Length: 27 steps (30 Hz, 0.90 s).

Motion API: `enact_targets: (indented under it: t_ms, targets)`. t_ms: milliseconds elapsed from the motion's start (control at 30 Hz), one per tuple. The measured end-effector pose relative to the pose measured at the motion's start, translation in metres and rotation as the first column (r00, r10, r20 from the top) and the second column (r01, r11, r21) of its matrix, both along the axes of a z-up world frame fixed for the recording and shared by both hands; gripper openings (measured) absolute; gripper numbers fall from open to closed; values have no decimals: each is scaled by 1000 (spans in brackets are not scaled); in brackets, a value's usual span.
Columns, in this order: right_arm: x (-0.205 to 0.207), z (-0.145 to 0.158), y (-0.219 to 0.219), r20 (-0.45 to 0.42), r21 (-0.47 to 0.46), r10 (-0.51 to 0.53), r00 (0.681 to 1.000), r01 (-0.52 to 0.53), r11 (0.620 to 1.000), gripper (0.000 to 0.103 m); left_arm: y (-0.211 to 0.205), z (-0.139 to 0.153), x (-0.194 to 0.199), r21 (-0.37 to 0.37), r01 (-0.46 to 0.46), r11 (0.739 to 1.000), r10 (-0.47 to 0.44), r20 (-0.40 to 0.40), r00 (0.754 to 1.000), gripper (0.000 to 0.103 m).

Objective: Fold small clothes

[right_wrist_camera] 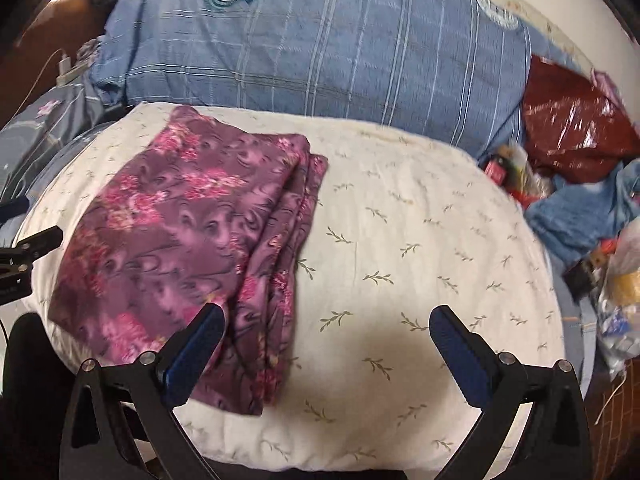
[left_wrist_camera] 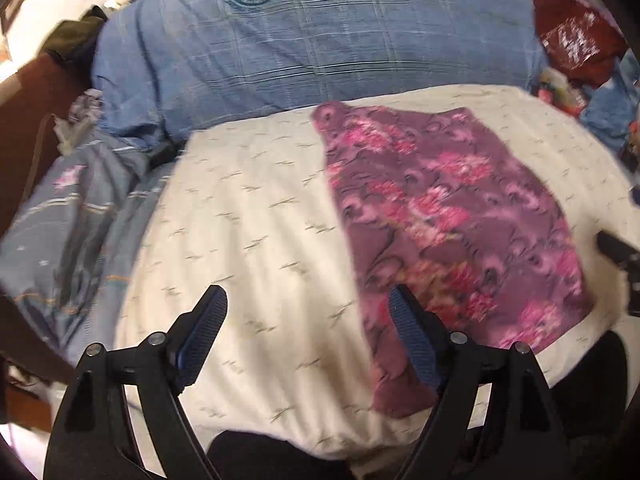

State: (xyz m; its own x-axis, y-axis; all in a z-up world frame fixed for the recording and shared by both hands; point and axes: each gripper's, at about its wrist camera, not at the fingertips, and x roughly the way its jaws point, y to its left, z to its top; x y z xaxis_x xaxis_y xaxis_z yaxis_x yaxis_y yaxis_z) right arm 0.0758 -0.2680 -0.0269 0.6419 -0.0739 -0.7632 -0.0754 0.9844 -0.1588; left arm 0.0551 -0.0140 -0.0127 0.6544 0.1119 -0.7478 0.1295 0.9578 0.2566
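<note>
Lowest in the left wrist view, the left gripper (left_wrist_camera: 308, 304) stands with jaws apart, holding nothing; the purple floral garment (left_wrist_camera: 448, 216) lies right of it, the gripper's right finger over the near left edge. In the right wrist view the right gripper (right_wrist_camera: 326, 322) is likewise spread and empty, its left finger over the garment's near right edge. The garment runs its long axis from bottom centre to upper left on the cream pillow (right_wrist_camera: 420, 220). Both look about equally near (judging loosely). Only the right view shows 2 stacked folded edges; the left view is blurred. Beyond lies the blue checked bedding (right_wrist_camera: 320, 40).
</note>
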Motion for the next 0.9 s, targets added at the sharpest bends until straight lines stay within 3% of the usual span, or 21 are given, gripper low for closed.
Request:
enact_targets:
  t_ms: [133,300,733,900]
  targets:
    - [-14,6,9,17,-39,31,999,-30,999,103,-2,-1,-16,60,5,998,-6,10,1000,84]
    - [-22,6,15,21,-48,53,998,-52,998,103,-1,-6,-23,12,40,999,-39,-55,998,84]
    - [-32,2,7,-5,-21,35,999,-35,999,103,-17,-6,-48,6,129,992,-128,-59,990,84]
    - [-37,-3,12,-17,-32,91,996,-92,995,103,-17,-8,-55,-13,154,988,-154,-78,985,84]
